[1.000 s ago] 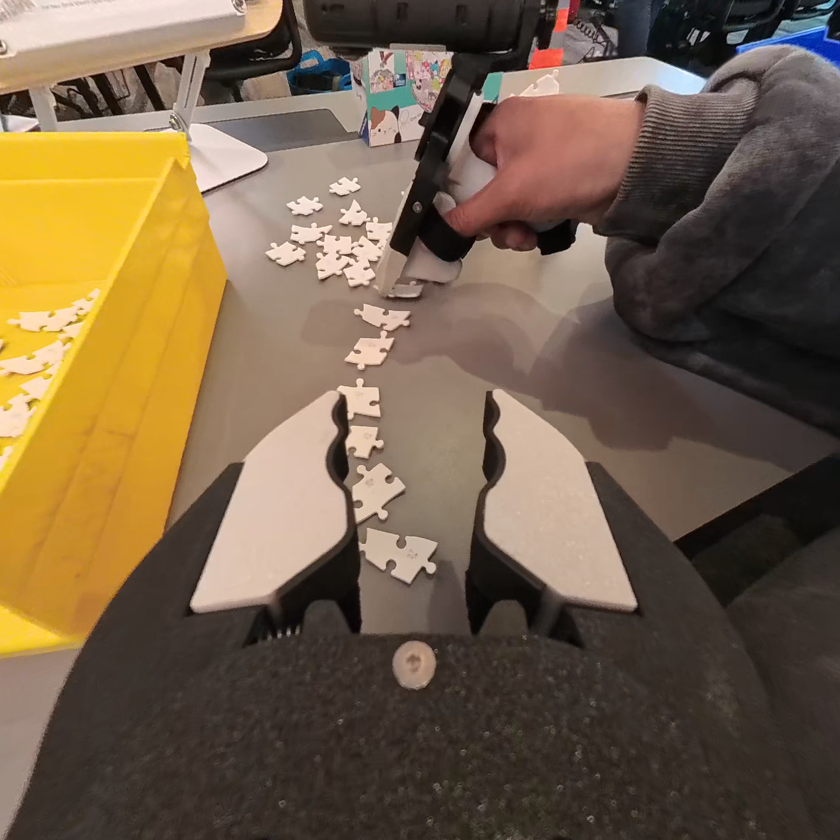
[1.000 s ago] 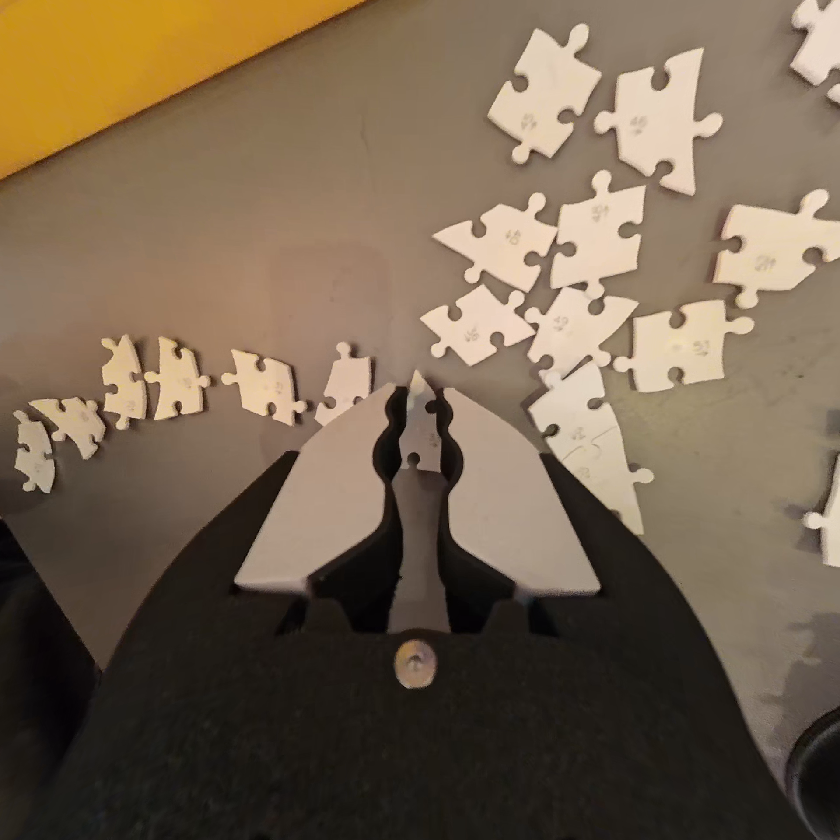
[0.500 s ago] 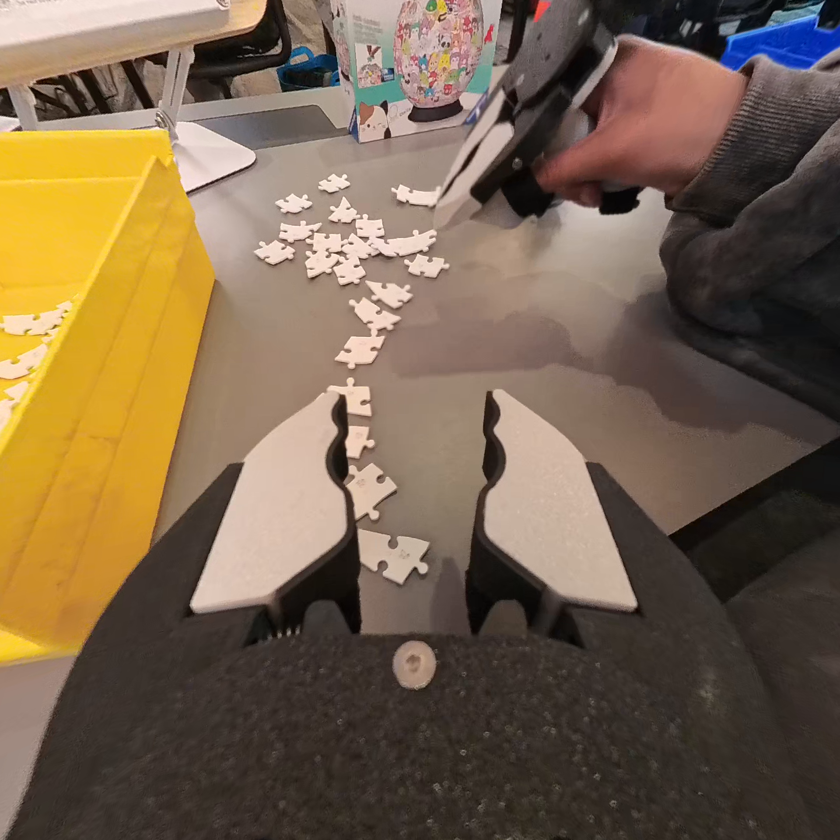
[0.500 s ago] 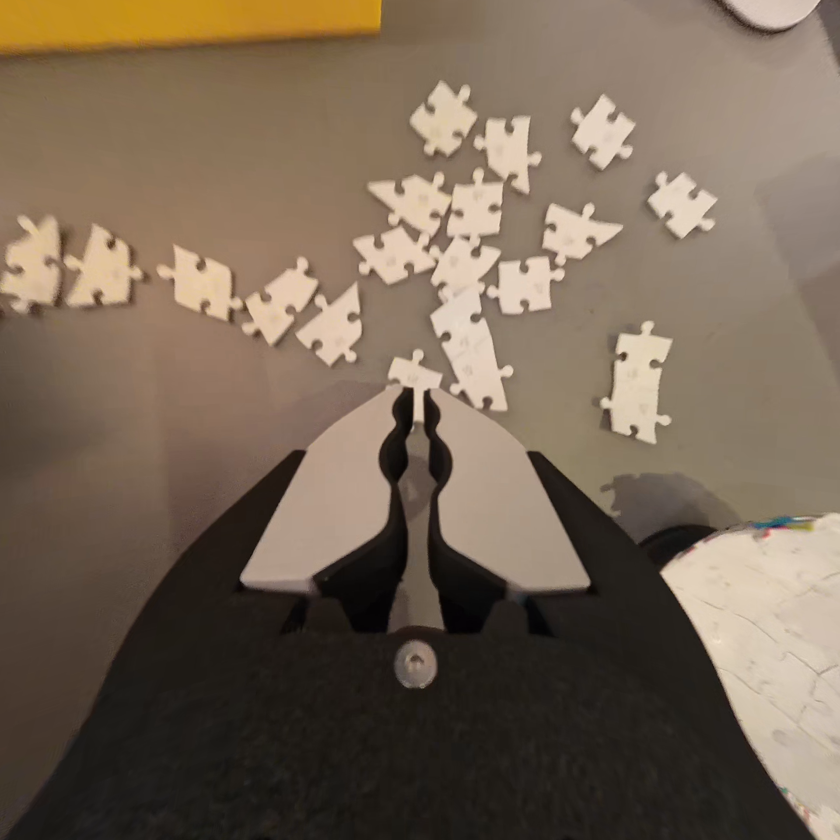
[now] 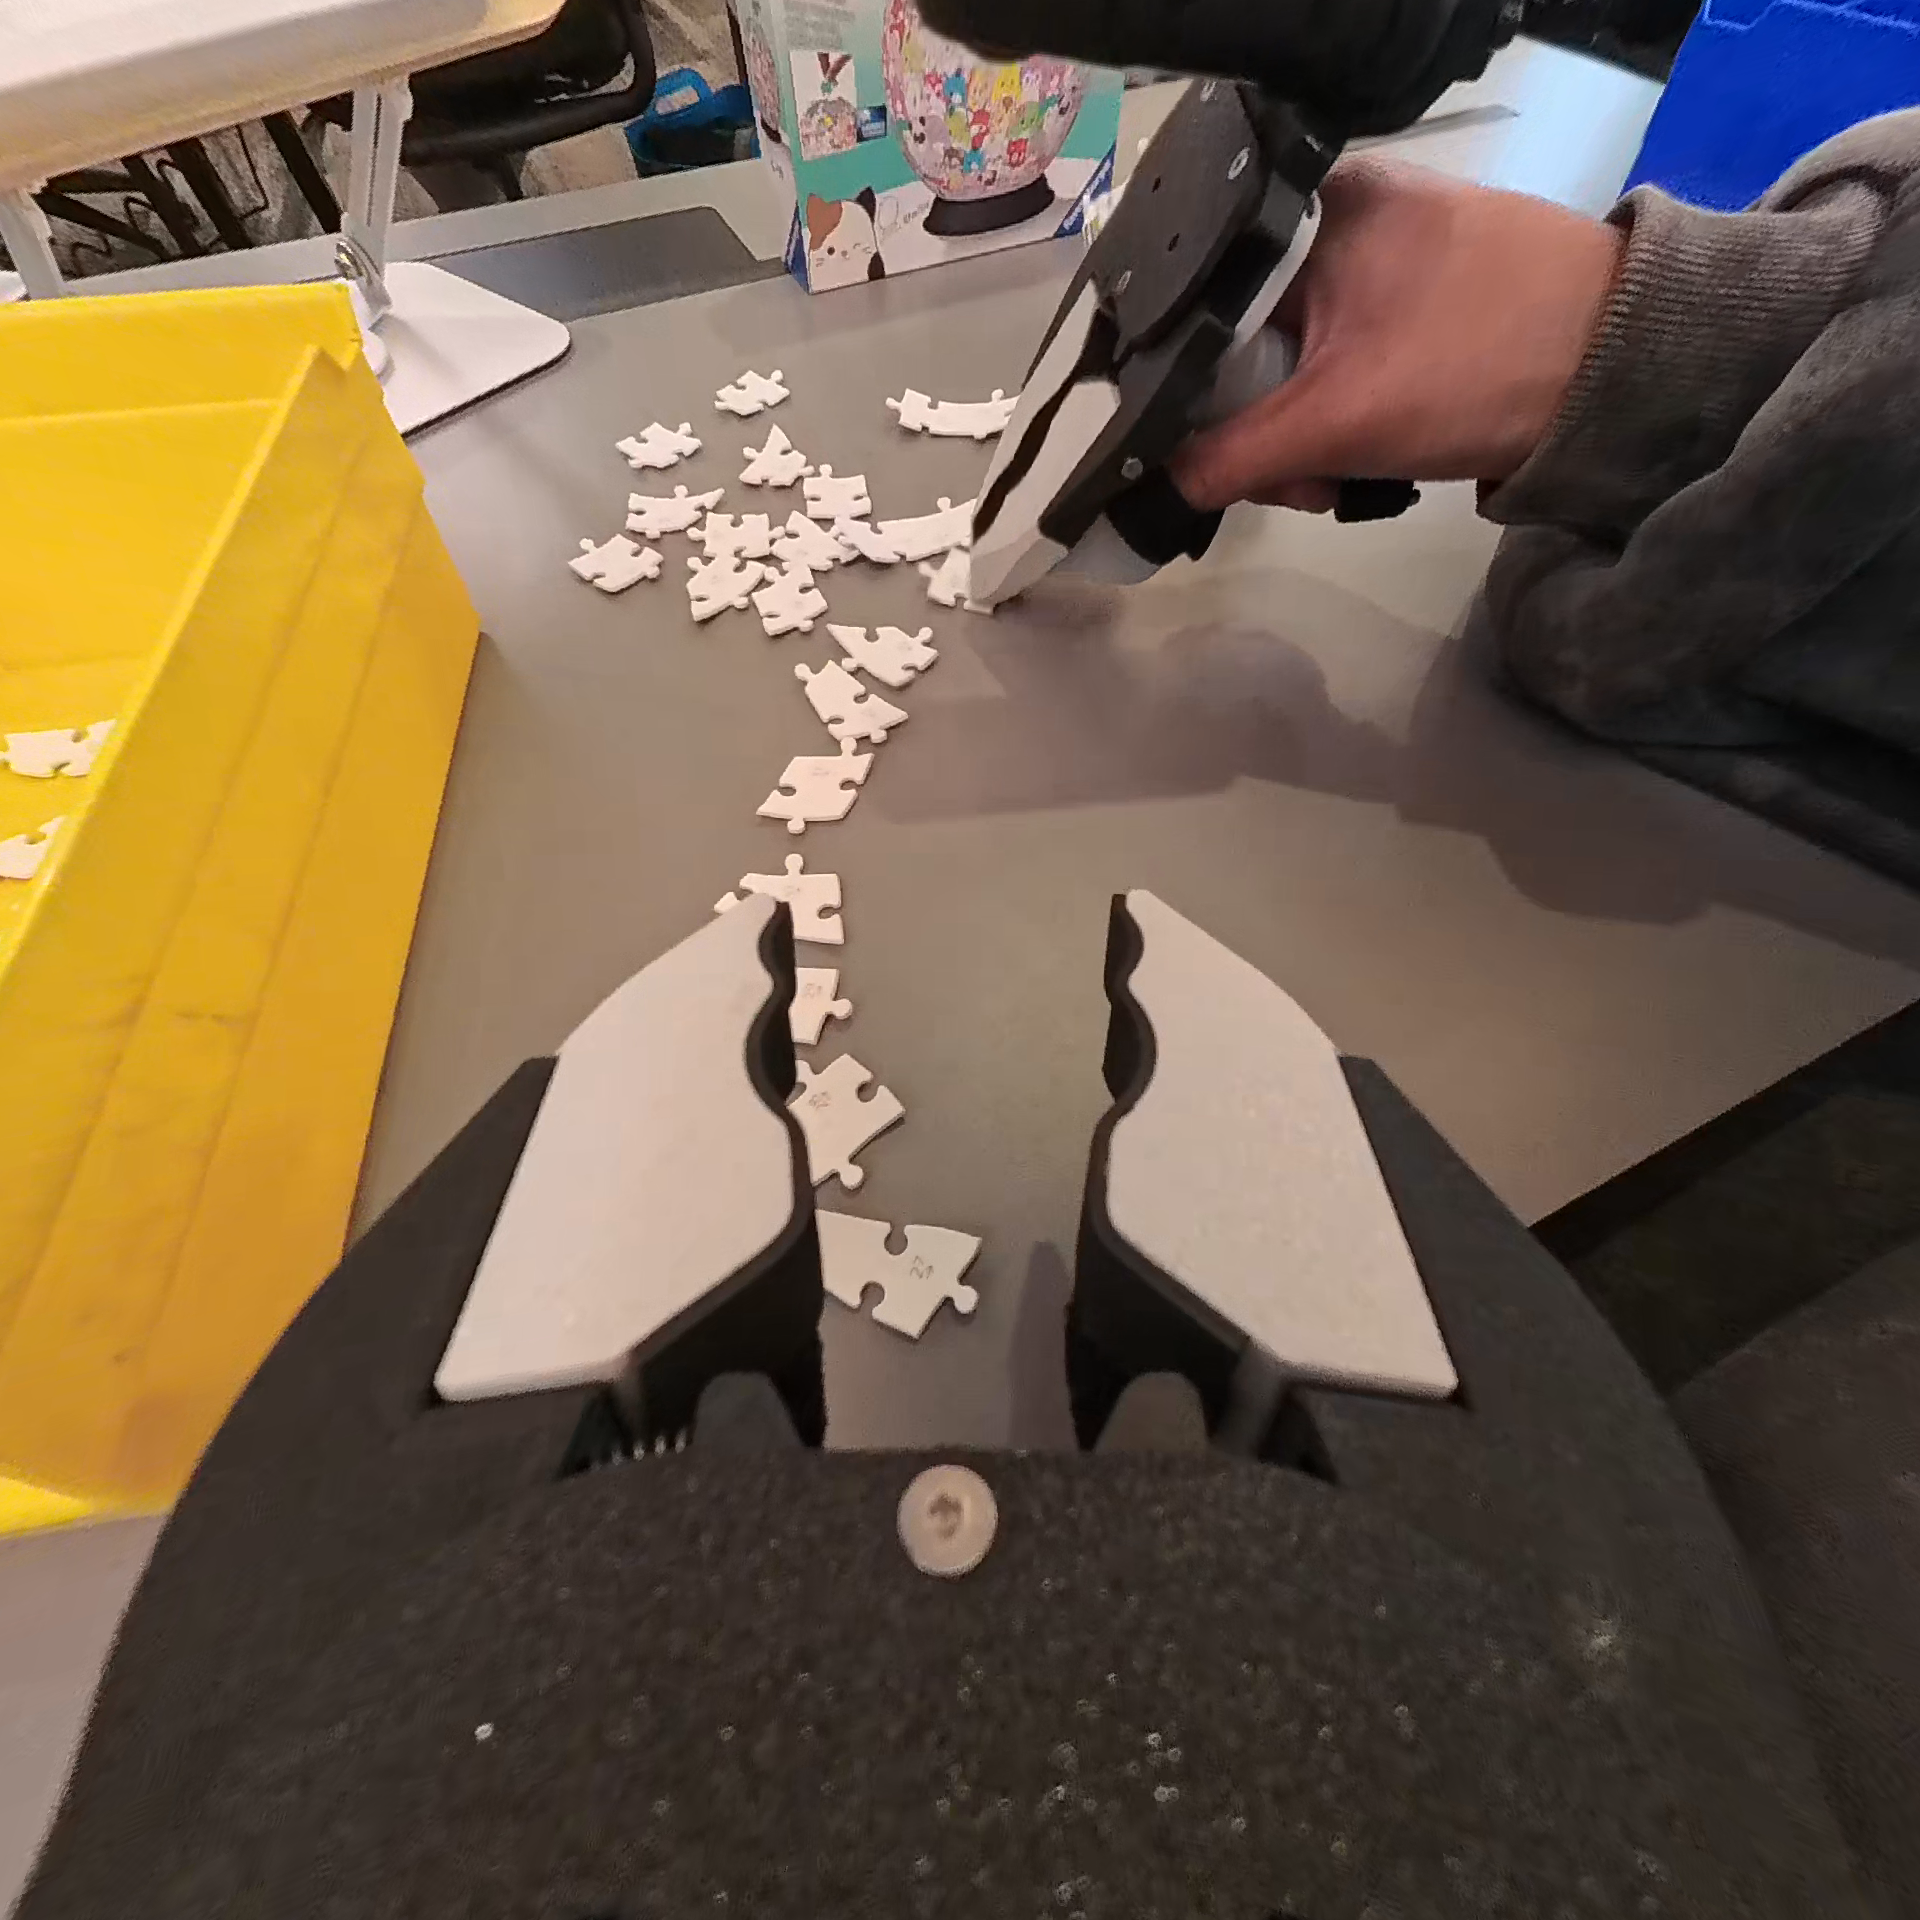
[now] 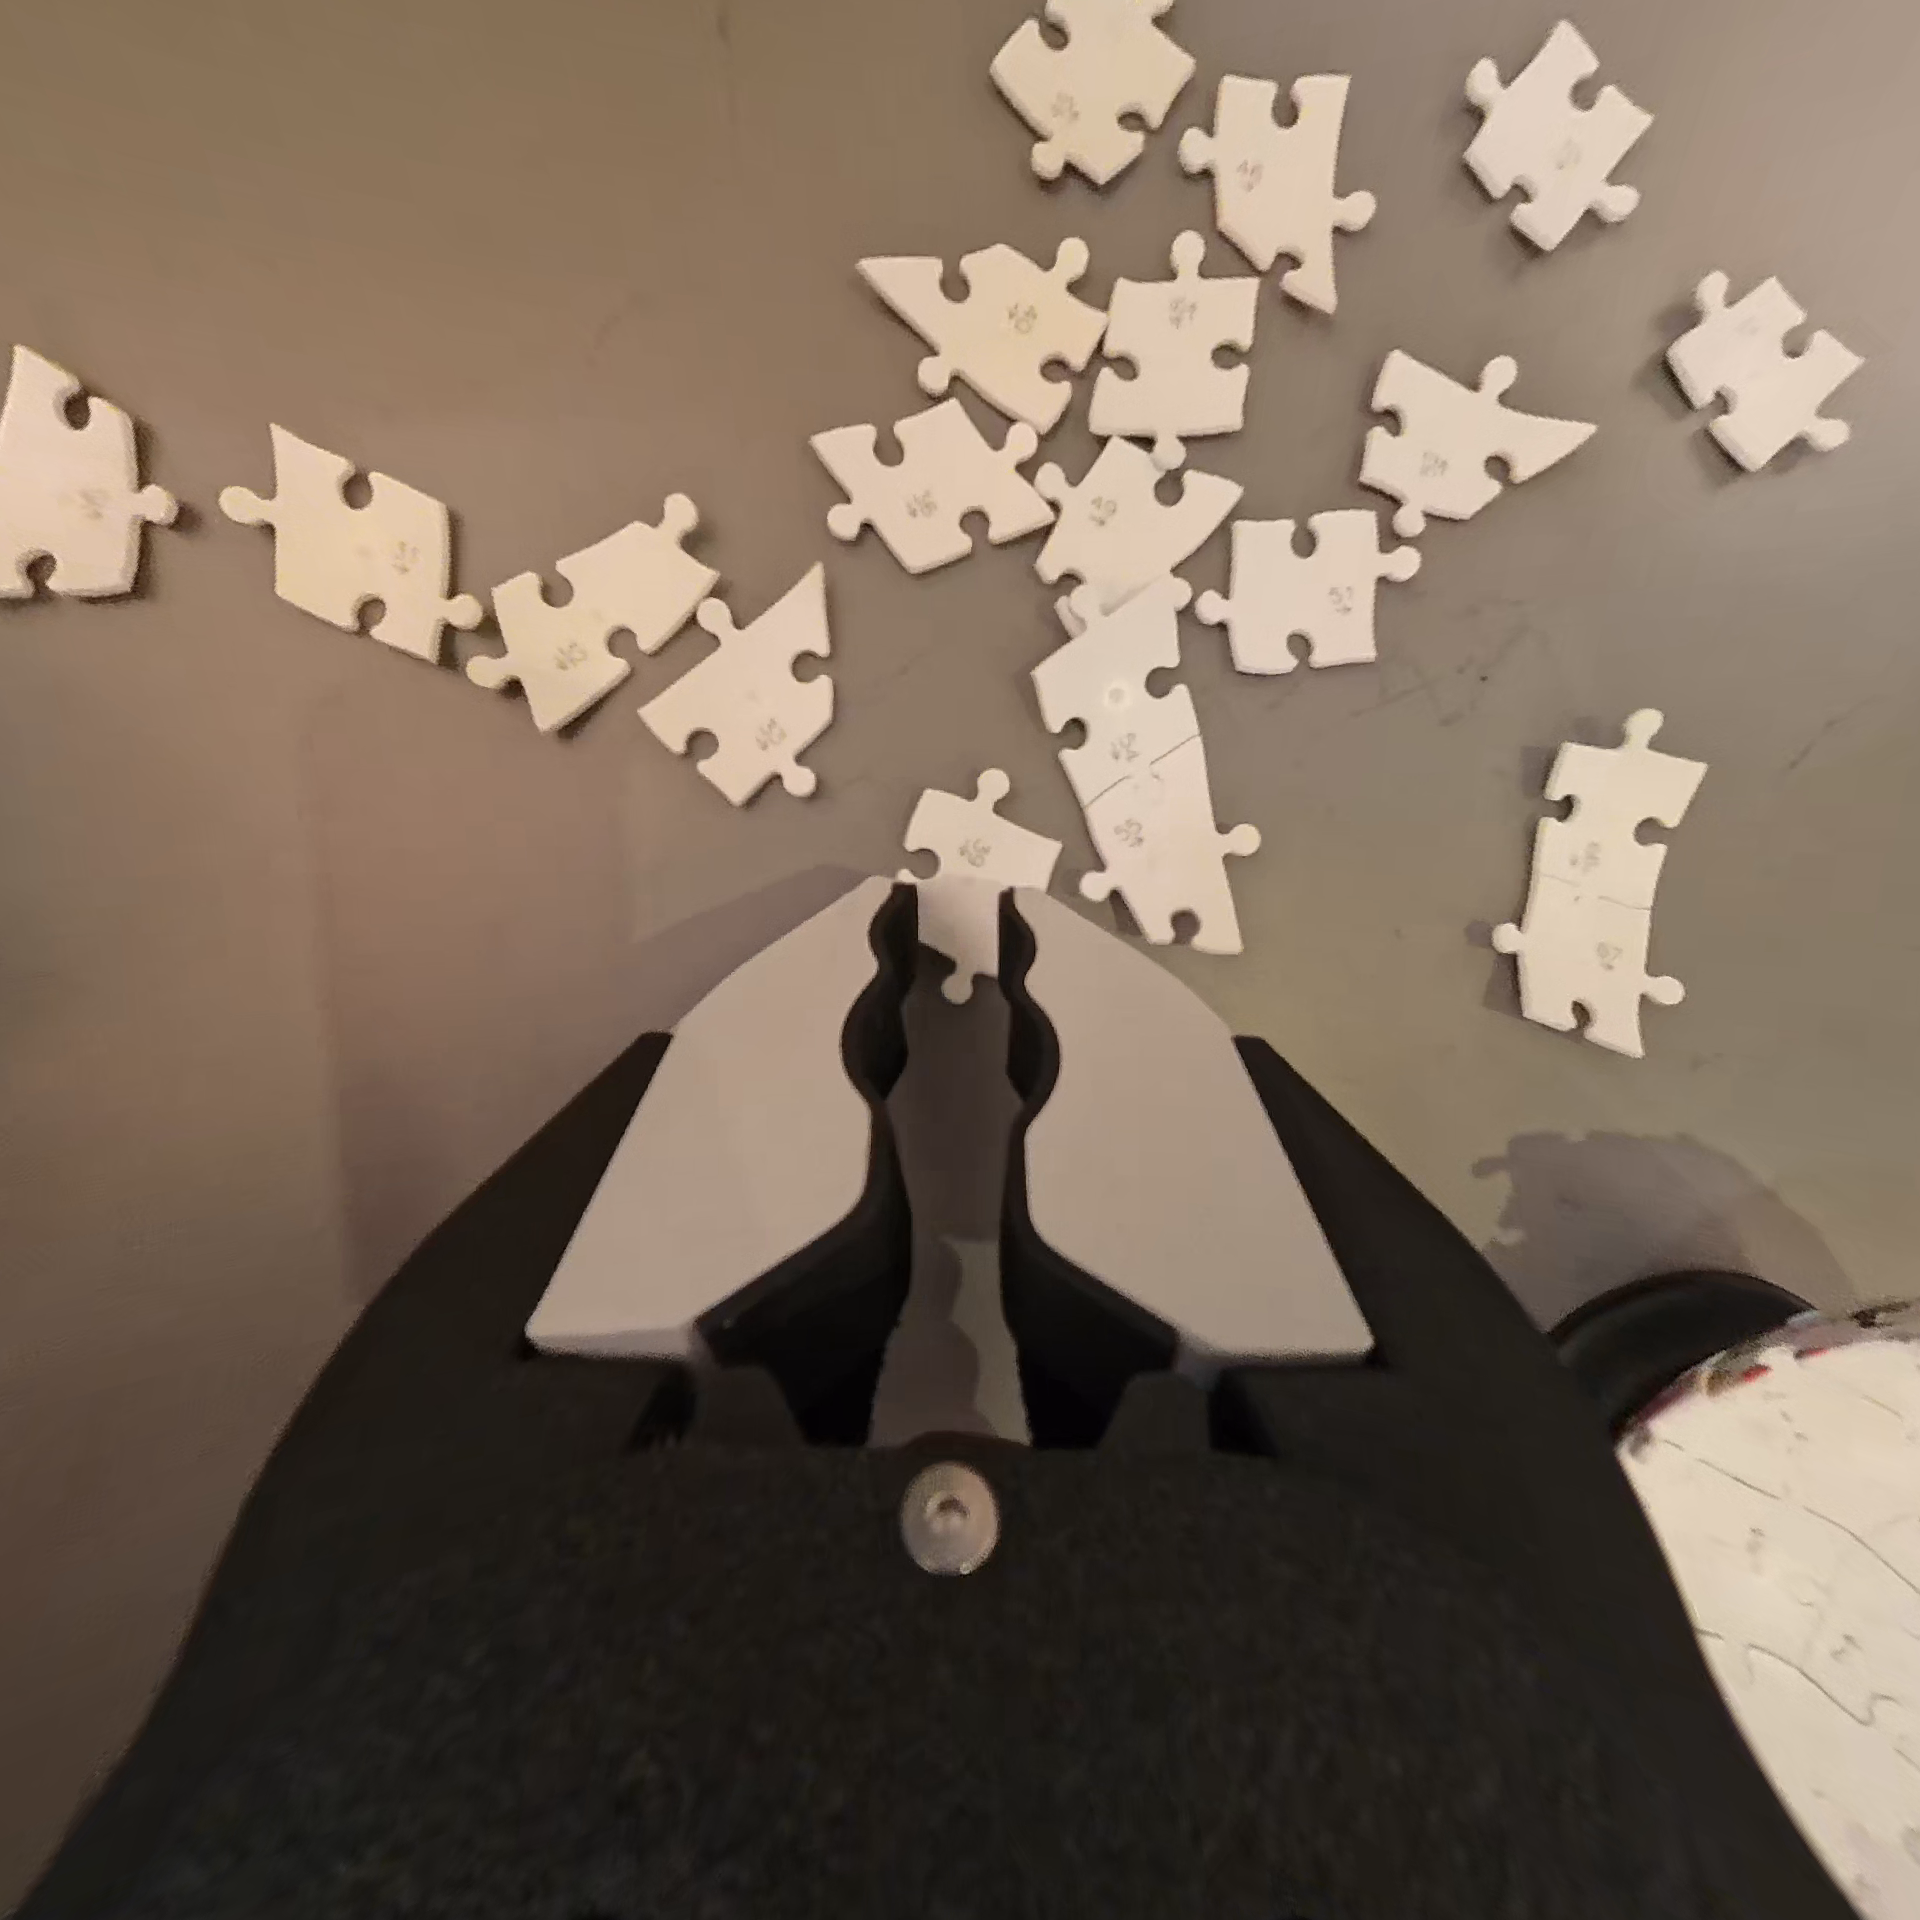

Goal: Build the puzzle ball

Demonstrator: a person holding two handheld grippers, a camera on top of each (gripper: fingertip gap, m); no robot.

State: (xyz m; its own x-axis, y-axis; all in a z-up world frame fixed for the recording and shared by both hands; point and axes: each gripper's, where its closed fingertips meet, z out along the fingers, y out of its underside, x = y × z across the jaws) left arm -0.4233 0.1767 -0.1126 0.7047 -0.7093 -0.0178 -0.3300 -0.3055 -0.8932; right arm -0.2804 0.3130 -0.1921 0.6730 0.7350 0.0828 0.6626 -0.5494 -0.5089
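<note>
Right gripper (image 6: 958,894) points down at the grey table (image 6: 416,260), tips at the near edge of the loose white pieces (image 6: 1174,353). Its jaws are nearly together, straddling one small piece (image 6: 977,847); whether the pads actually clamp it I cannot tell (piece looks flat on the table, its lower tab in the gap). A joined pair (image 6: 1138,769) lies just right of it; another pair (image 6: 1595,883) sits well apart to the right. Part-built ball (image 6: 1808,1621), white inner side up, is at the lower right beside the gripper body.

Left gripper (image 5: 940,914) hovers low over the table, jaws spread wide and empty, a trail of pieces running between its fingers. Yellow bin (image 5: 208,831) on the left holds a few pieces. Puzzle box (image 5: 935,135) stands at the far edge.
</note>
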